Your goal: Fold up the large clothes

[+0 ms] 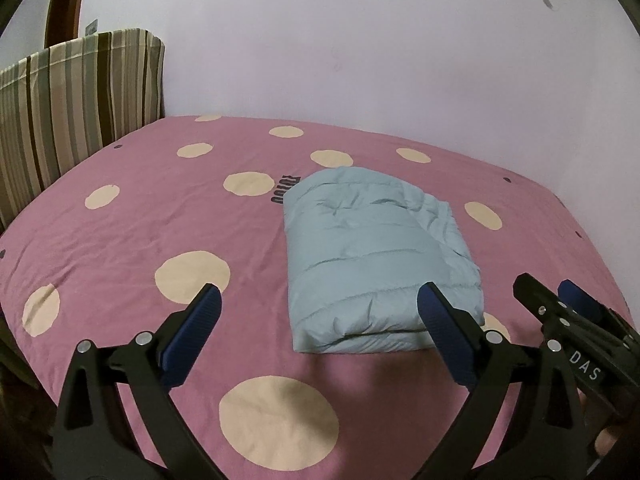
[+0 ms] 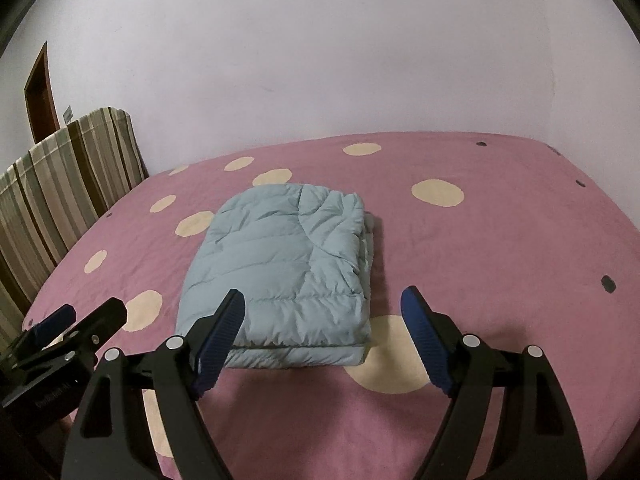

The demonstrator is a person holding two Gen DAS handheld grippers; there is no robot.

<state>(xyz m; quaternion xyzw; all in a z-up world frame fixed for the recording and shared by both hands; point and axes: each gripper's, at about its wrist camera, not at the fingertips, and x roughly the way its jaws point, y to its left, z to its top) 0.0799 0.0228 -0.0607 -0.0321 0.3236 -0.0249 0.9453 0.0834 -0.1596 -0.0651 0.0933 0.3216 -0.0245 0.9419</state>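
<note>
A light blue puffer jacket point(image 1: 372, 256) lies folded into a compact rectangle on the pink bed sheet with cream dots point(image 1: 160, 216); it also shows in the right wrist view point(image 2: 280, 272). My left gripper point(image 1: 320, 300) is open and empty, held above the near edge of the jacket. My right gripper point(image 2: 322, 304) is open and empty, also just short of the jacket's near edge. The right gripper shows at the right of the left wrist view point(image 1: 560, 300), and the left gripper at the left of the right wrist view point(image 2: 84, 316).
A striped cushion or headboard point(image 1: 72, 108) stands at the left side of the bed, next to a brown door point(image 1: 64, 0). A plain pale wall point(image 1: 360, 60) runs behind the bed. The sheet point(image 2: 500, 240) spreads wide around the jacket.
</note>
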